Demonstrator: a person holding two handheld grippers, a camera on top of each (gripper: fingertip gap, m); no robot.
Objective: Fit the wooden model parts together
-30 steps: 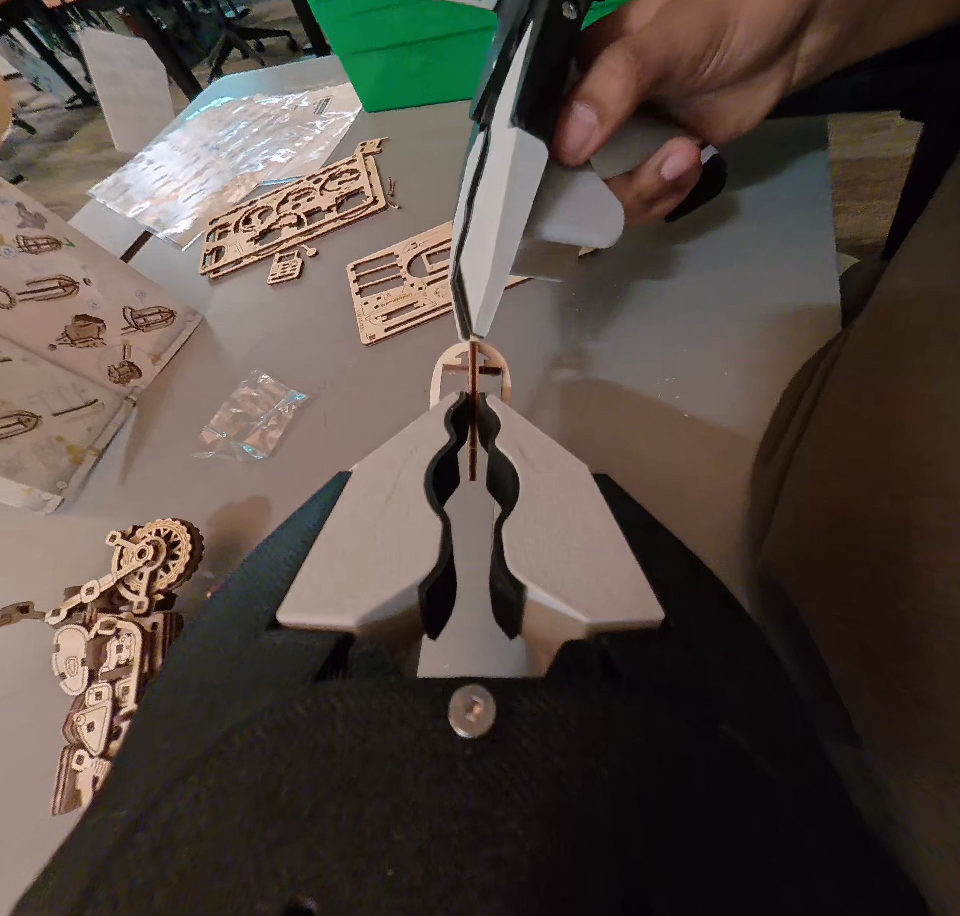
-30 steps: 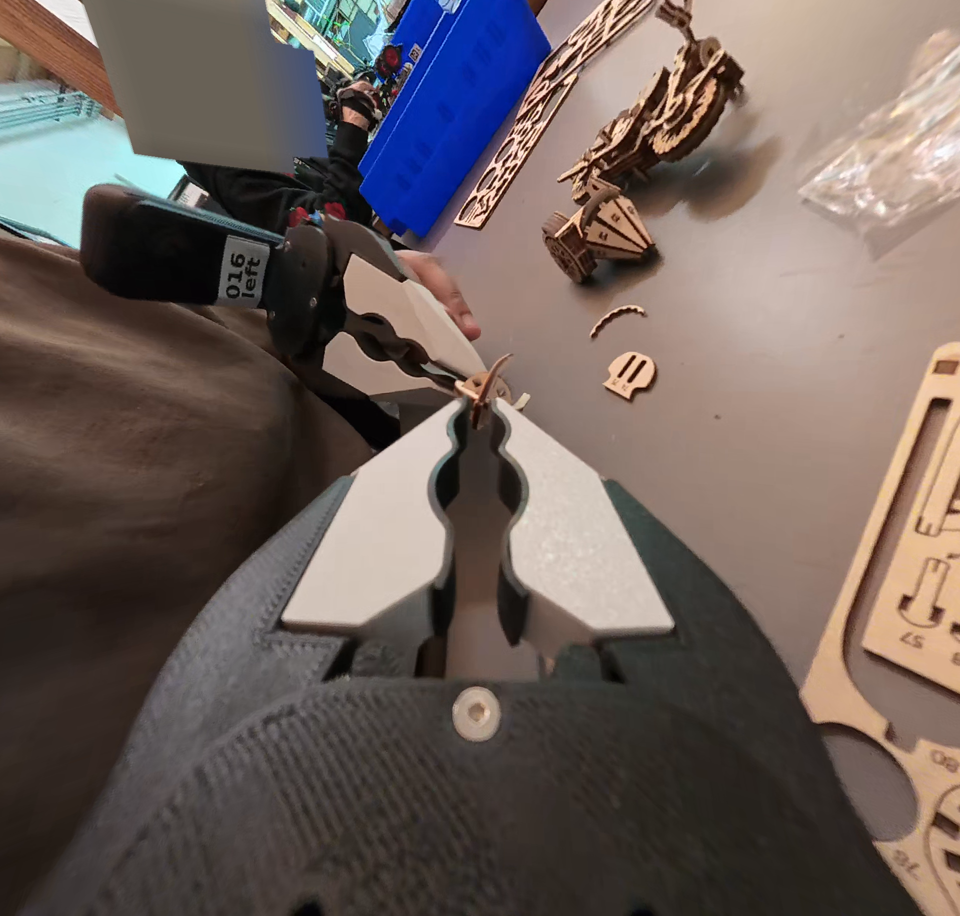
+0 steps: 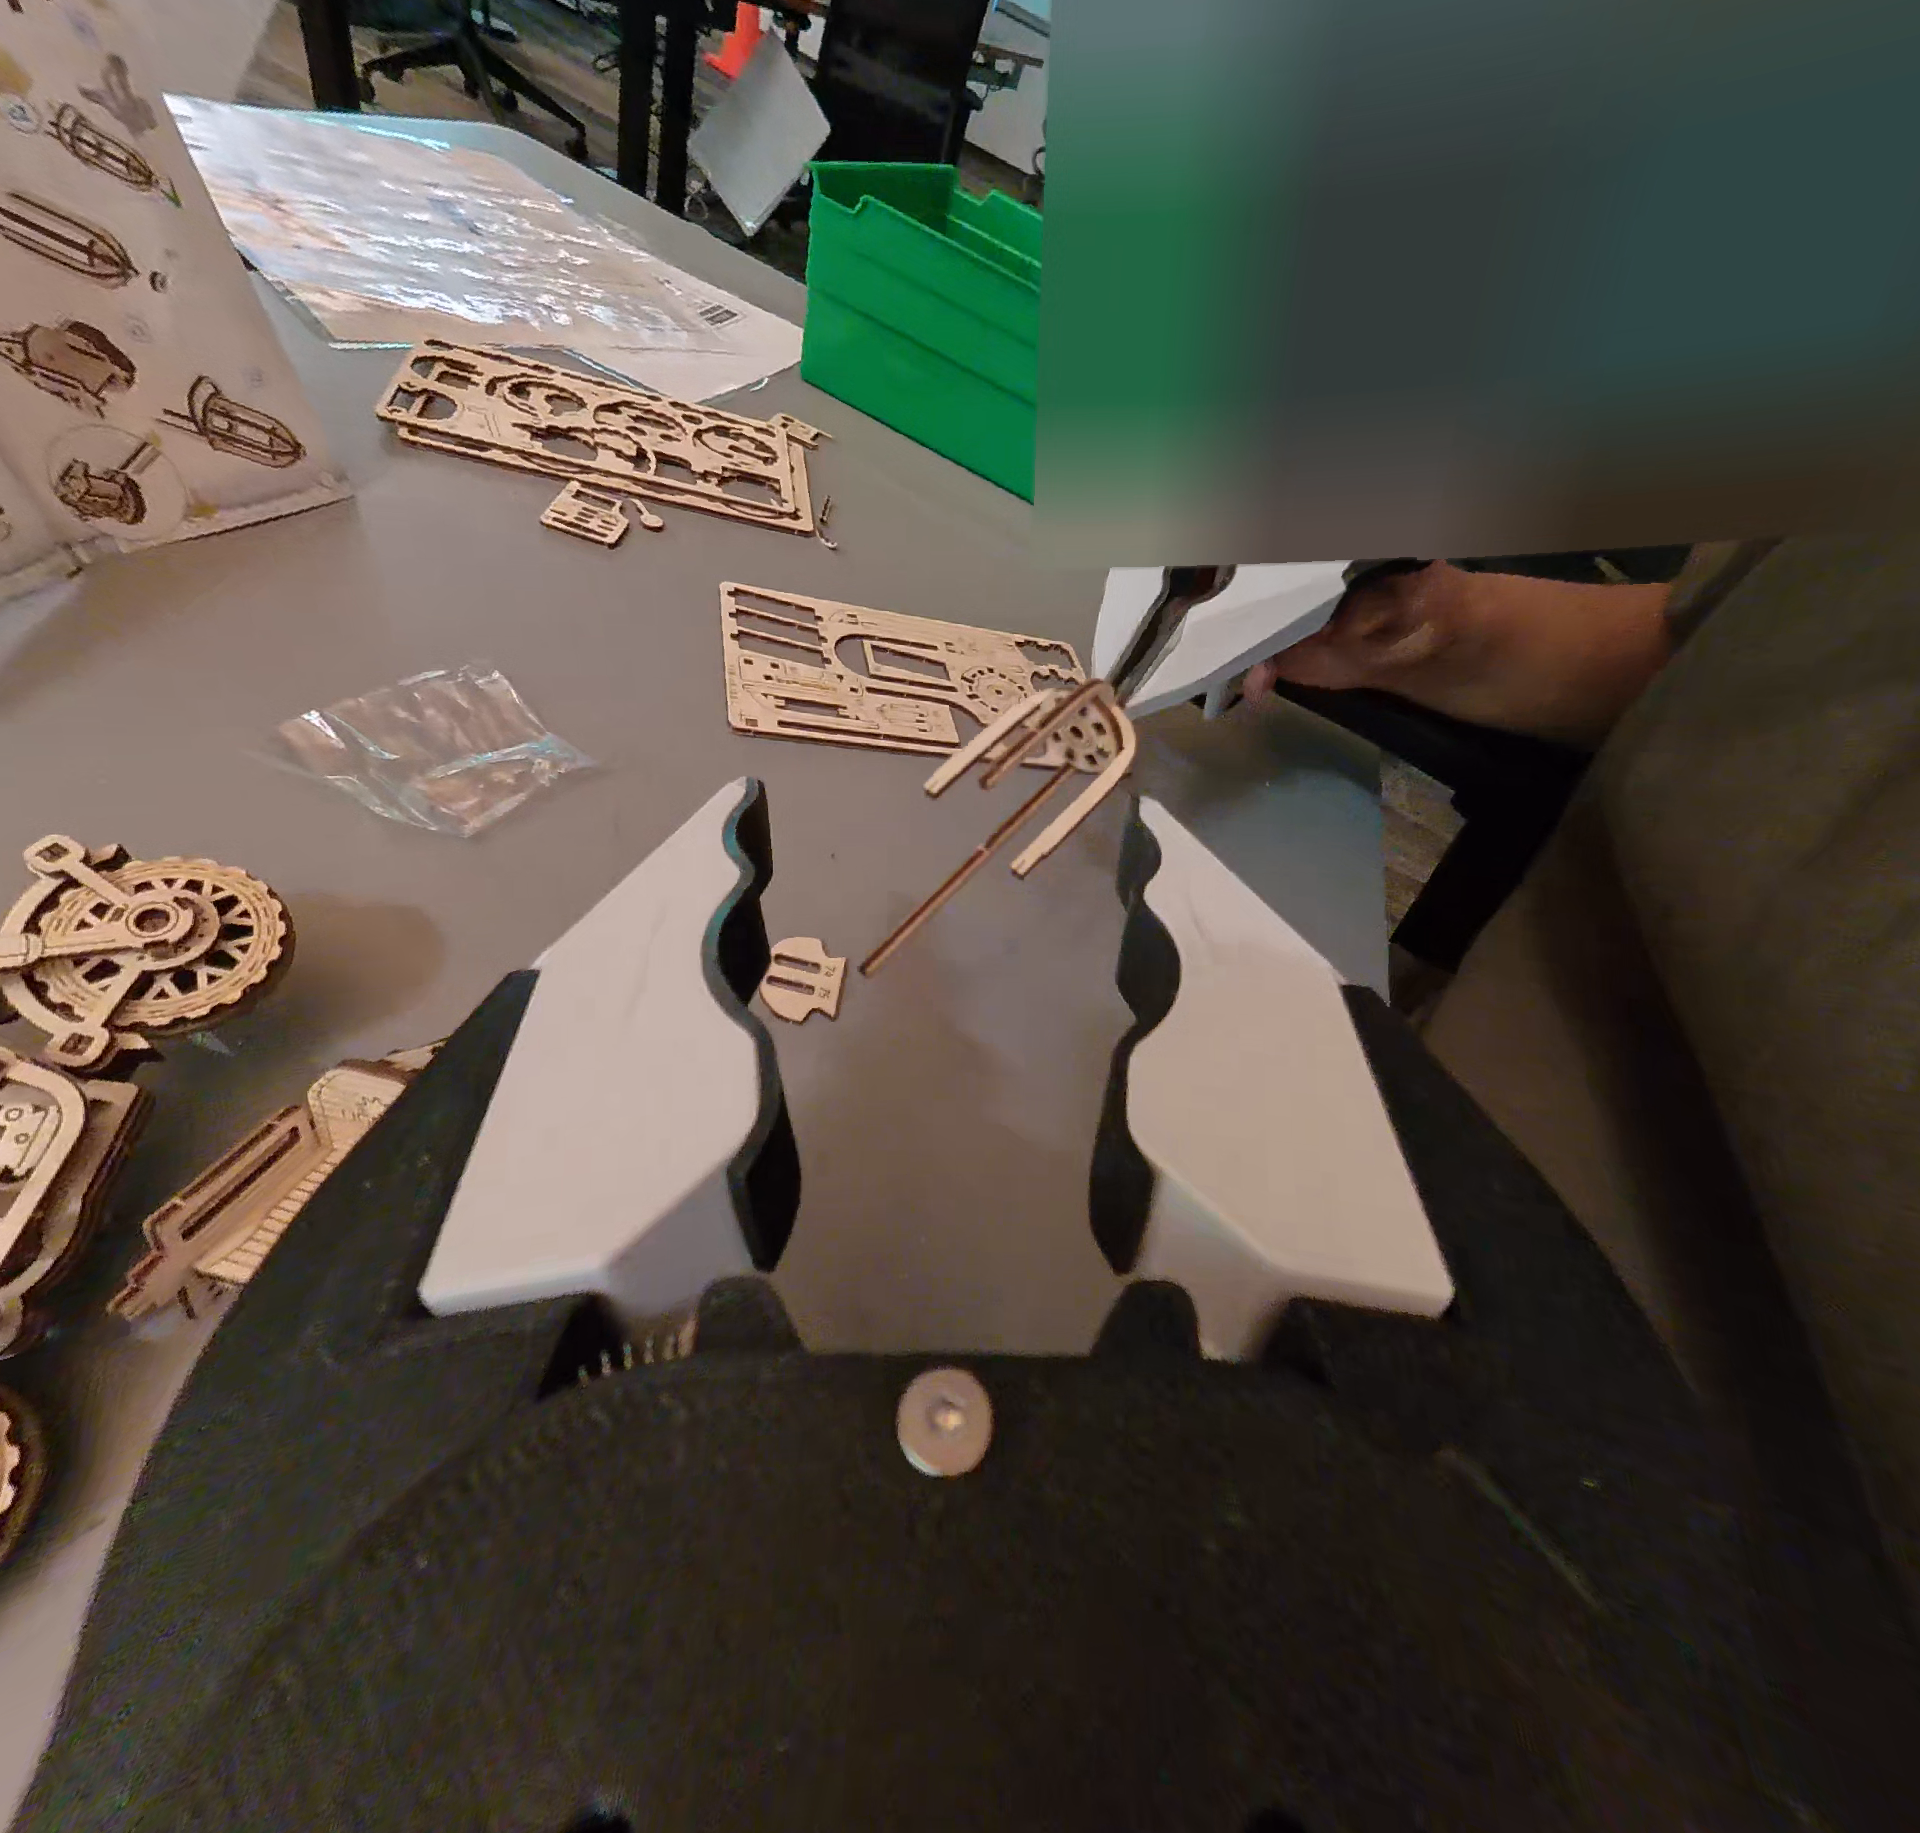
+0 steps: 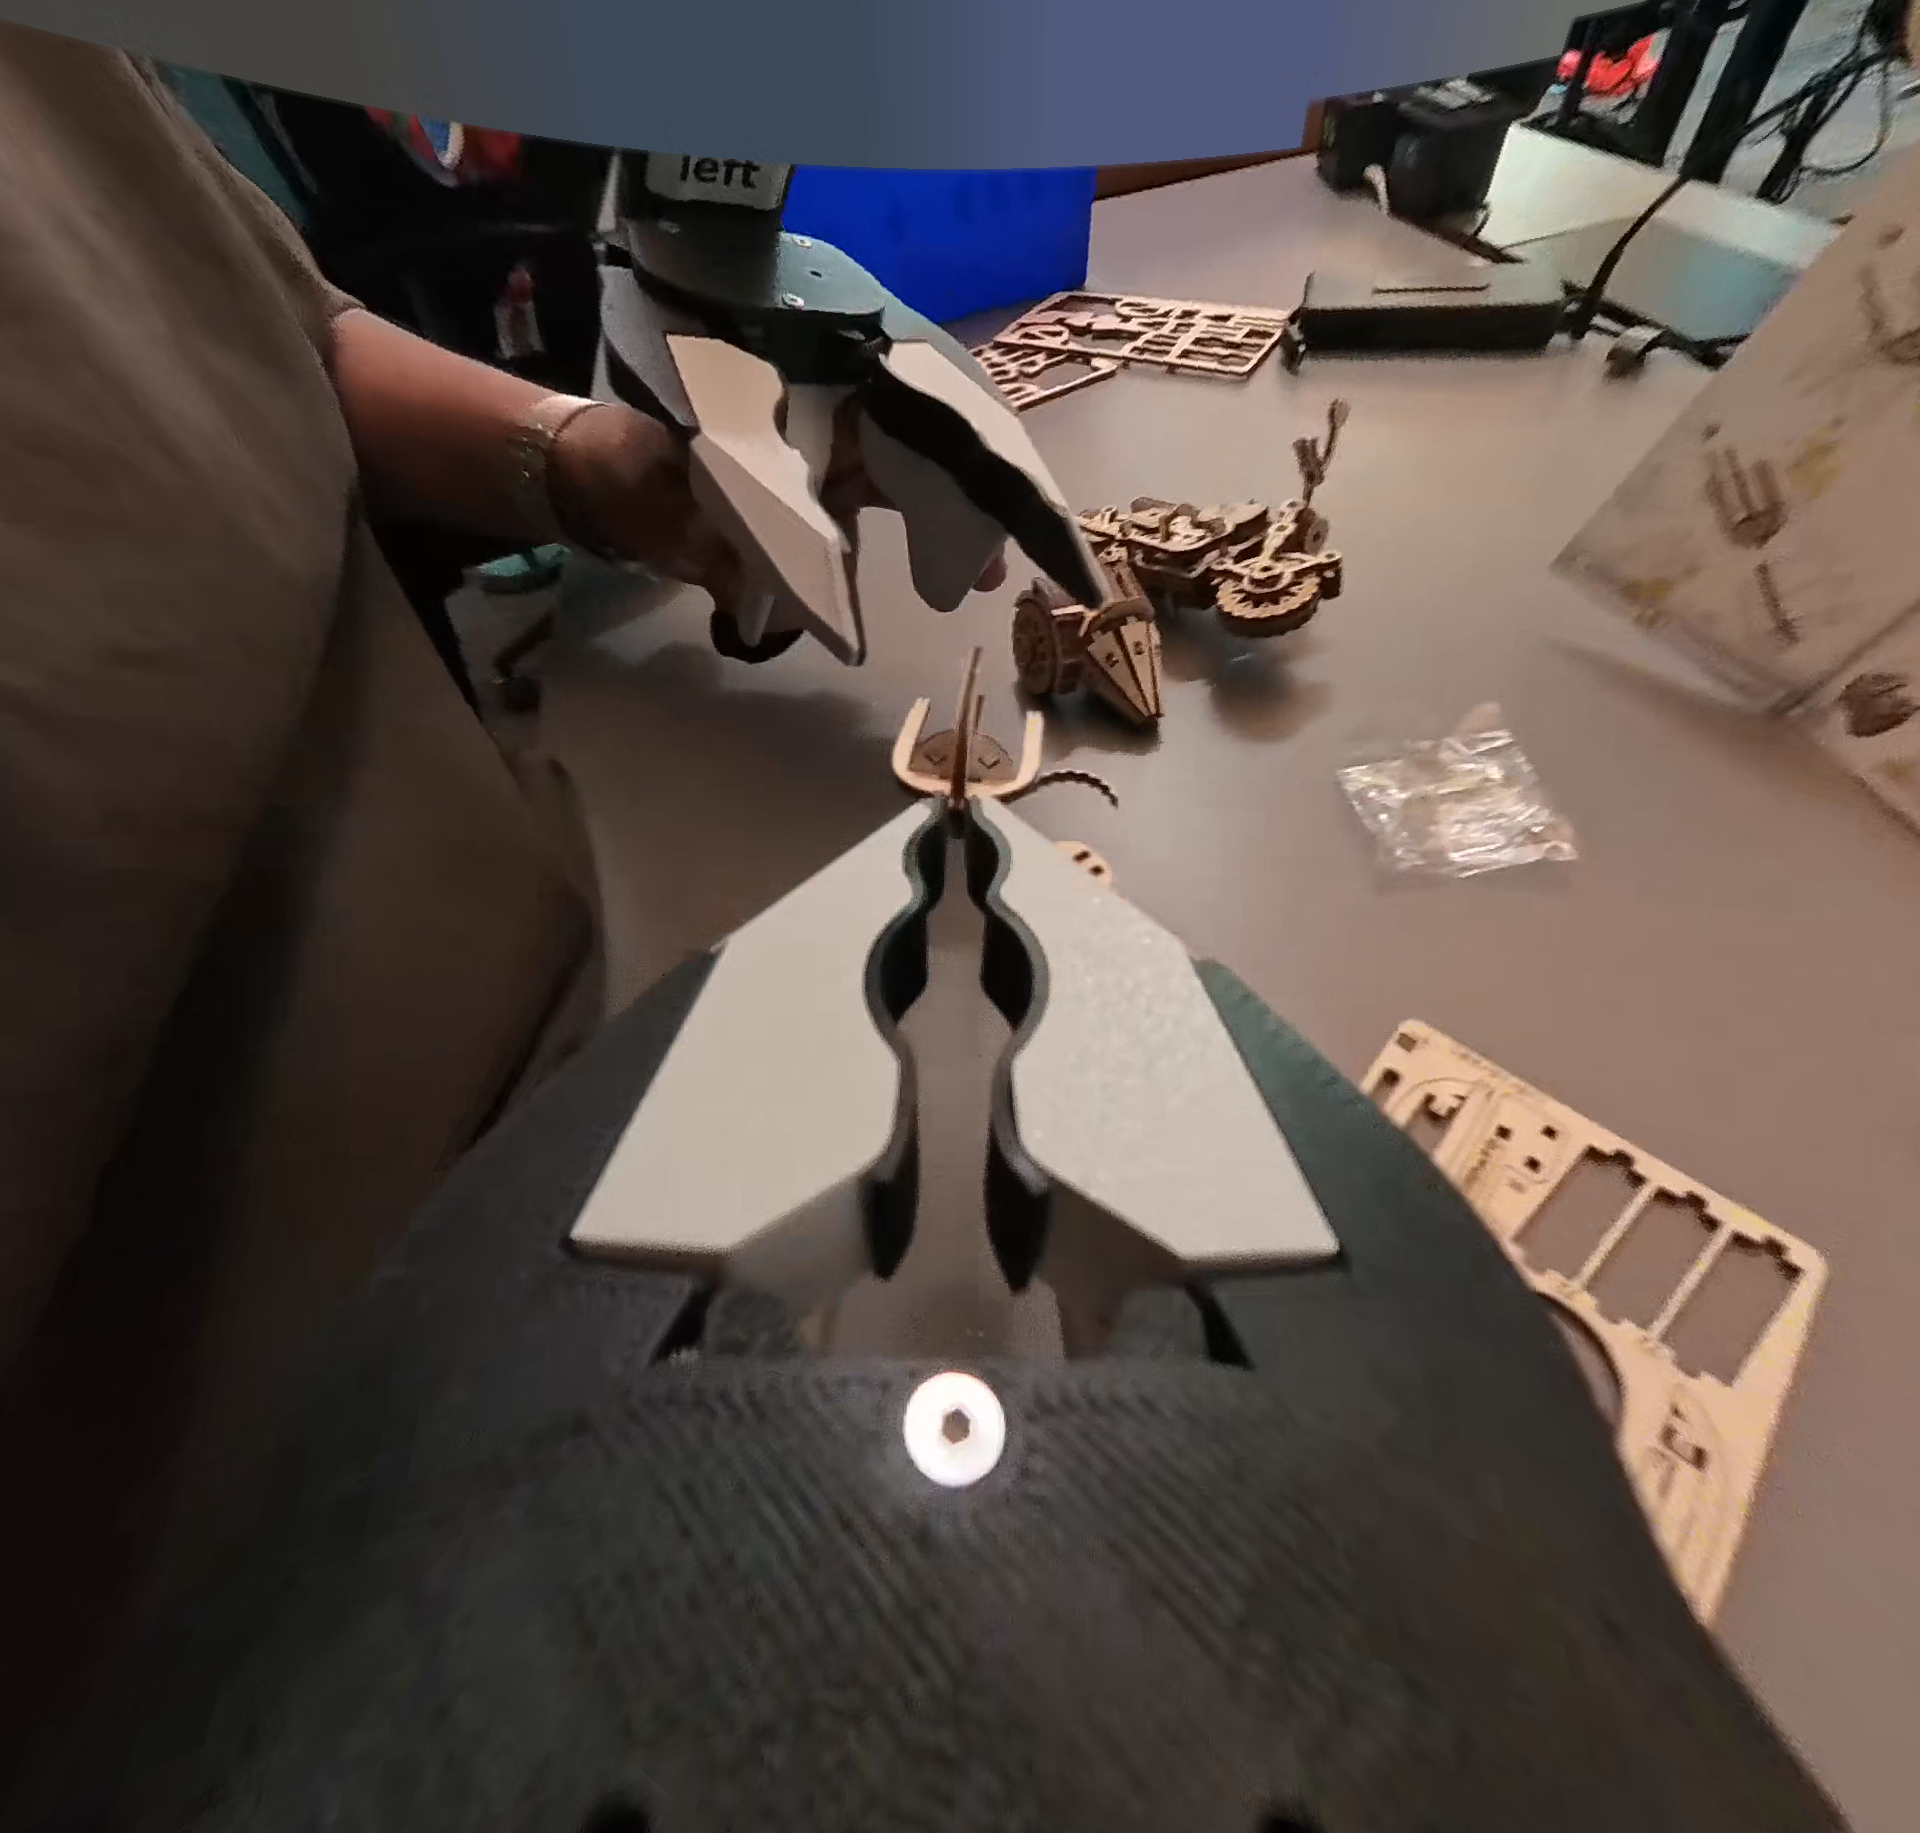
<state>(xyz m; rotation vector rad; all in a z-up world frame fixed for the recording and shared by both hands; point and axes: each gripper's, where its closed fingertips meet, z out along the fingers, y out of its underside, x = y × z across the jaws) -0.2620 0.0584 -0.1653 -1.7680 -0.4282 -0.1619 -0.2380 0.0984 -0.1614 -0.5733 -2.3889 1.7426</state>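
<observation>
Pale laser-cut wooden fork-shaped subassembly [image 4: 961,760] sits pinched in the right gripper [image 4: 956,815] at its twelve o'clock, while the left gripper [image 3: 940,838] gapes wide, empty.

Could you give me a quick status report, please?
Left gripper open, empty. Right gripper shut on wooden sub-assembly, held above table. Nothing in the way.

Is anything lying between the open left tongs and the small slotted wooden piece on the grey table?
Nothing visible. The small slotted wooden piece lies bare on the grey table just inside the open left tongs; the forked wooden subassembly in the right tongs hangs farther off.
</observation>
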